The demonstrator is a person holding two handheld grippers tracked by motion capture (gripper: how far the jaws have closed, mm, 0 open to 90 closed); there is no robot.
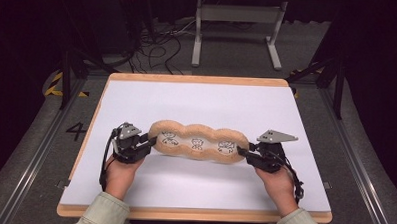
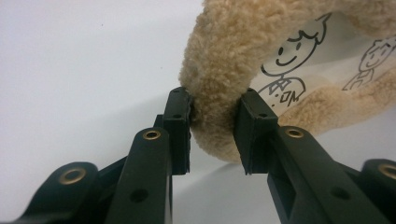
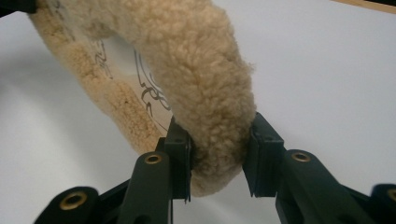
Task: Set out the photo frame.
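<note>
Fleecy tan cushion (image 1: 198,141) is clamped at both ends by left gripper (image 1: 146,140) and right gripper (image 1: 244,152), seemingly lifted off the white table (image 1: 197,99), set-down left.

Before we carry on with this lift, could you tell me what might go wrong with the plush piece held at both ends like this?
1. Each gripper, left and right, pinches only the soft fleece rim of the plush piece; the pile could compress and slip out.
2. It spans between the two grips, so pulling apart may stretch or distort it.
3. If one end lets go, it would likely swing down onto the white table.
</note>
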